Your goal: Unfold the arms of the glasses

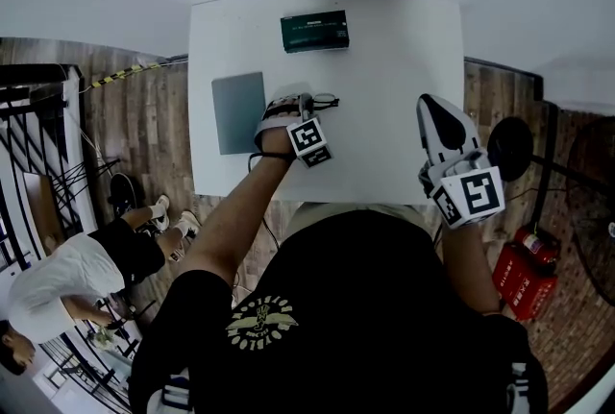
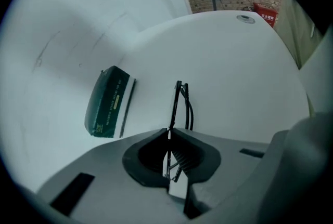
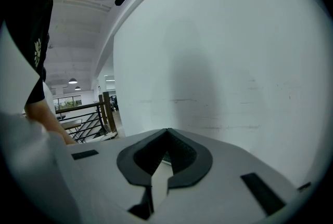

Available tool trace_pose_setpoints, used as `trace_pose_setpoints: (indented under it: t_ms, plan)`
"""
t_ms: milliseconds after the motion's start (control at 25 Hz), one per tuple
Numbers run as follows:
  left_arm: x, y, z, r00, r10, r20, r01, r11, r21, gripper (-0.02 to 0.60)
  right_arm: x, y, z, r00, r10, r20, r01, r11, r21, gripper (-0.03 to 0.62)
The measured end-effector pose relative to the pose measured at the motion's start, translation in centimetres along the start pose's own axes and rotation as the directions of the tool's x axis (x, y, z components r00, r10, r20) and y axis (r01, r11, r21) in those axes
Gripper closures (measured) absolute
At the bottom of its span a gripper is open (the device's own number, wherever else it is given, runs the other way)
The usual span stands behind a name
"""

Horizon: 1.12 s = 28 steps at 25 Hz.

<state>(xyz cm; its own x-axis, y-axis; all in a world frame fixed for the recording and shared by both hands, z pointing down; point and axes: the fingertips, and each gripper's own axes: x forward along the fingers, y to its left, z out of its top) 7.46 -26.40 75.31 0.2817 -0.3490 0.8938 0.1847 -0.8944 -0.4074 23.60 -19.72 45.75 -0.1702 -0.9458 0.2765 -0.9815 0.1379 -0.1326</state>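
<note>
The glasses (image 2: 180,106) were over the white worktop (image 1: 394,124) at the centre of the head view, pinched edge-on in my left tool (image 2: 169,130). Both arms looked folded flat against the frame, so I judged all the unfolding was left to do. My right tool (image 3: 166,131), clenched on nothing, hovered at the frame's right.

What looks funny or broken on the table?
Nothing looks broken or spilled. The glasses are just pinched in the left gripper, arms seemingly folded; the green box and grey pad lie flat on the table.
</note>
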Motion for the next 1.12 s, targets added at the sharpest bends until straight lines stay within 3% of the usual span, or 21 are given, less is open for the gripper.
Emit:
trace_pose_setpoints:
  t_ms: [160, 320, 400, 520, 680, 920, 1120]
  plan:
    - [-0.9, 0.7, -0.6, 0.999, 0.022, 0.039, -0.017, 0.993, -0.114, 0.56, -0.4, 0.6, 0.1, 1.0, 0.007, 0.001, -0.007, 1.0, -0.005, 0.594]
    - [-2.5, 1.3, -1.7, 0.995, 0.046, 0.088, -0.022, 0.965, -0.26, 0.56, -0.3, 1.7, 0.5, 1.0, 0.025, 0.005, -0.025, 1.0, -0.014, 0.594]
    - [-3.4, 1.6, -2.2, 0.99, 0.059, 0.127, -0.01, 0.935, -0.354, 0.56, -0.2, 2.2, 0.7, 0.999, 0.037, 0.005, -0.037, 0.999, -0.02, 0.594]
    - [-4.7, 2.1, -2.9, 0.979, 0.084, 0.187, 0.022, 0.865, -0.502, 0.56, -0.2, 3.2, 0.8, 0.998, 0.056, 0.007, -0.056, 0.998, -0.027, 0.594]
    - [-6.9, 2.9, -3.9, 0.962, 0.147, 0.231, 0.029, 0.783, -0.621, 0.561, 0.0, 4.8, 1.2, 0.995, 0.096, 0.01, -0.095, 0.995, -0.043, 0.594]
    - [-10.7, 4.3, -4.7, 0.929, 0.245, 0.276, 0.026, 0.704, -0.71, 0.561, 0.3, 6.9, 1.9, 0.991, 0.134, 0.016, -0.133, 0.989, -0.057, 0.594]
    - [-14.1, 5.0, -5.5, 0.904, 0.307, 0.297, 0.026, 0.654, -0.756, 0.561, 0.2, 8.7, 2.3, 0.986, 0.167, 0.026, -0.165, 0.983, -0.074, 0.594]
